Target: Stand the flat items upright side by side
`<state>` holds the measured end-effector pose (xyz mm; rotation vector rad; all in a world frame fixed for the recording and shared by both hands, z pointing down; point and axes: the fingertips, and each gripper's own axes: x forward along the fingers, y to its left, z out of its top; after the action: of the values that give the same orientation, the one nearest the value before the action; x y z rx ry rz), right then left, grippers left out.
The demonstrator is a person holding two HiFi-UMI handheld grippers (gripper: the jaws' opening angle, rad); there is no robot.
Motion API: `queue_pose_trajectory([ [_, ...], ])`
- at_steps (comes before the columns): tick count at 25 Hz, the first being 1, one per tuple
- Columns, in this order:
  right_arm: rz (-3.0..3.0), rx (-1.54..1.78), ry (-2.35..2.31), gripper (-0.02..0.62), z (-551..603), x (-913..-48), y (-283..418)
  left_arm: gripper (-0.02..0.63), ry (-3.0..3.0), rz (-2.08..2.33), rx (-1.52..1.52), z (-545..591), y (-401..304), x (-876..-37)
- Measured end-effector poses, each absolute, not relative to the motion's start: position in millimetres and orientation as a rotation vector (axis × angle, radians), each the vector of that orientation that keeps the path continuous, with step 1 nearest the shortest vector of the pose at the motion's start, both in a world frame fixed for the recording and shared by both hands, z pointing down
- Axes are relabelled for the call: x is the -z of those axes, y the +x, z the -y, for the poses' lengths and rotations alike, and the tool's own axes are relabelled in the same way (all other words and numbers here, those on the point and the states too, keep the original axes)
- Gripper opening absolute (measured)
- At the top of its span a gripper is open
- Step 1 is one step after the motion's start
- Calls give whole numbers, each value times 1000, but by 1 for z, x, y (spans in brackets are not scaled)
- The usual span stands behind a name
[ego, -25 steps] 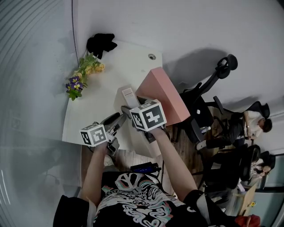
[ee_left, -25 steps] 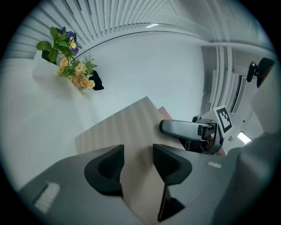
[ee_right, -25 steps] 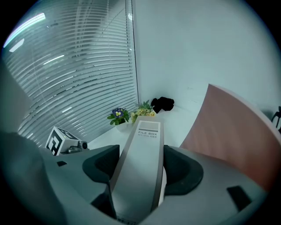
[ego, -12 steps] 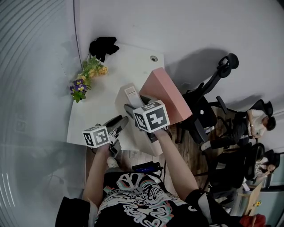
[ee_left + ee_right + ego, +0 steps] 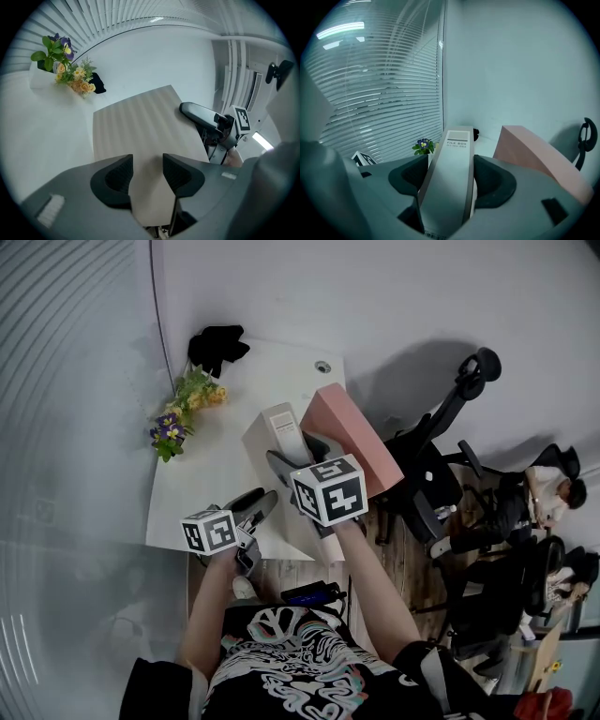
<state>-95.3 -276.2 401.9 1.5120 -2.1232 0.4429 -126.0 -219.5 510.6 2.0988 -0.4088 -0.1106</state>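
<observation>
A beige-grey file box (image 5: 272,432) stands tilted on the white table (image 5: 202,484), its labelled spine facing up. My right gripper (image 5: 298,454) is shut on that spine; in the right gripper view both pads press the file box (image 5: 455,145) at my right gripper (image 5: 450,171). A pink file box (image 5: 342,427) stands upright just right of it, also seen as the pink box (image 5: 534,150). My left gripper (image 5: 255,505) hovers near the table's front edge, jaws apart. In the left gripper view the box's broad face (image 5: 140,126) lies beyond my left gripper (image 5: 147,164), with nothing pinched.
A bunch of artificial flowers (image 5: 183,404) and a black object (image 5: 217,341) lie at the table's far left. A cable hole (image 5: 322,367) is at the back. An office chair (image 5: 441,446) stands right of the table, with people seated further right.
The right gripper has tipped the beige-grey file box up from nearly flat to a steeper tilt and carried it further onto the table. The left gripper has barely moved.
</observation>
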Motion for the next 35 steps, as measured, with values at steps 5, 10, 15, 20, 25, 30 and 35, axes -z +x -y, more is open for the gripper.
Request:
queue_pose_trajectory([
  [5, 2187, -377, 1560, 302, 274, -388, -98, 184, 2099, 422, 113, 219, -131, -510],
  [10, 2231, -315, 1594, 301, 270, -378, -101, 184, 2093, 442, 125, 217, -138, -511],
  [15, 2284, -234, 1627, 299, 265, -369, -106, 184, 2096, 437, 124, 215, -138, -512],
  [20, 2333, -154, 1700, 299, 263, -362, -104, 184, 2099, 420, 107, 212, -134, -517],
  [25, 2375, -69, 1764, 301, 256, -355, -101, 183, 2094, 416, 95, 209, -133, -519],
  [30, 2411, 12, 1808, 301, 249, -349, -101, 178, 2082, 423, 93, 209, -134, -521],
  [35, 2440, 93, 1840, 302, 241, -347, -101, 176, 2070, 418, 88, 210, -134, -526],
])
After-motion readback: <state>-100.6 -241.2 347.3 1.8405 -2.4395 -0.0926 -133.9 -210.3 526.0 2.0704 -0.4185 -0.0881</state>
